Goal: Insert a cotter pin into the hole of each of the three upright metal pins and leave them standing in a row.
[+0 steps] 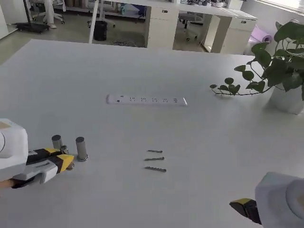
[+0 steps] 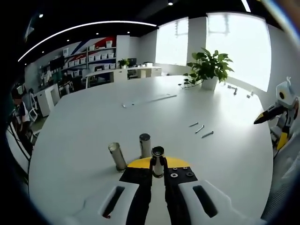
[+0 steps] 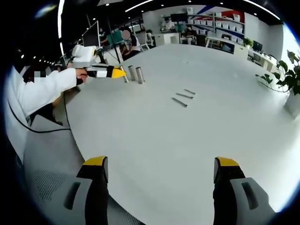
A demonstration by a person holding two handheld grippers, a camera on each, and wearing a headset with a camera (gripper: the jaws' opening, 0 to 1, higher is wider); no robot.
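Note:
Three metal pins stand at the table's left. My left gripper is shut on the nearest pin, with the other two pins upright just beyond. From the head view the left gripper covers most of the held pin, and two pins stand free beside it. Three cotter pins lie side by side on the table's middle. My right gripper is open over the near right edge, holding nothing.
A white power strip lies further back on the table. A potted plant stands at the far right corner. A white sleeve runs along the left in the right gripper view. Desks and chairs stand beyond the table.

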